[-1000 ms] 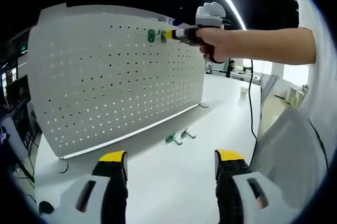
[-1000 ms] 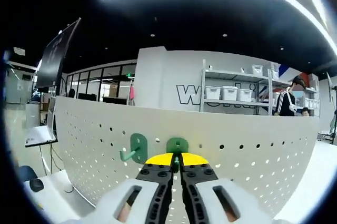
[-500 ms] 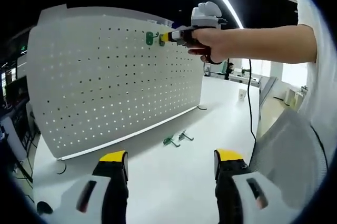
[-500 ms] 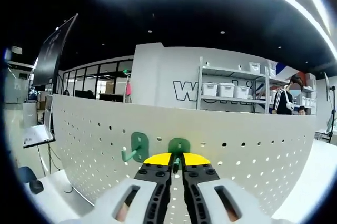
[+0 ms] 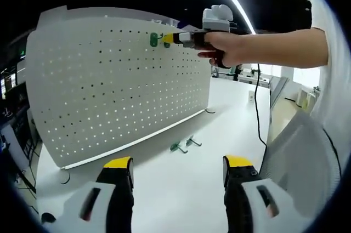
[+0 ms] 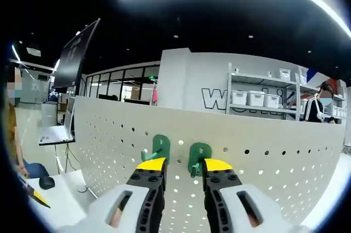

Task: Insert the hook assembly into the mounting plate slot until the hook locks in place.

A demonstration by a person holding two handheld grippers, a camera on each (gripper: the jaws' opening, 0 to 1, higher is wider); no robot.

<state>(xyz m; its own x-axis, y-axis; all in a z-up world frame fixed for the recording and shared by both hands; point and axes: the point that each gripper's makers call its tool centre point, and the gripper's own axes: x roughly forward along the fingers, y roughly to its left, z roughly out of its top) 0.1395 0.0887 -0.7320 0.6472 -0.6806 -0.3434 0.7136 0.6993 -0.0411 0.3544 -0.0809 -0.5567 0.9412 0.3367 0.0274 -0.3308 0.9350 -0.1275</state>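
Right claw point(image 6: 184, 165) open before green hook point(image 6: 198, 158) on pegboard point(image 6: 274, 172)

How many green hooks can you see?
4: two hooks on the pegboard, one beside another by the right gripper; two on the table. More may be hidden.

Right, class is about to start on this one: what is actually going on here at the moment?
A person is fitting green hooks onto a white pegboard. The right gripper is up at the board's top edge, jaws open on either side of a hook that sits on the board, with a second hook mounted beside it. The left gripper hangs open over the table, holding nothing. Two spare hooks lie on the table near the board's foot.
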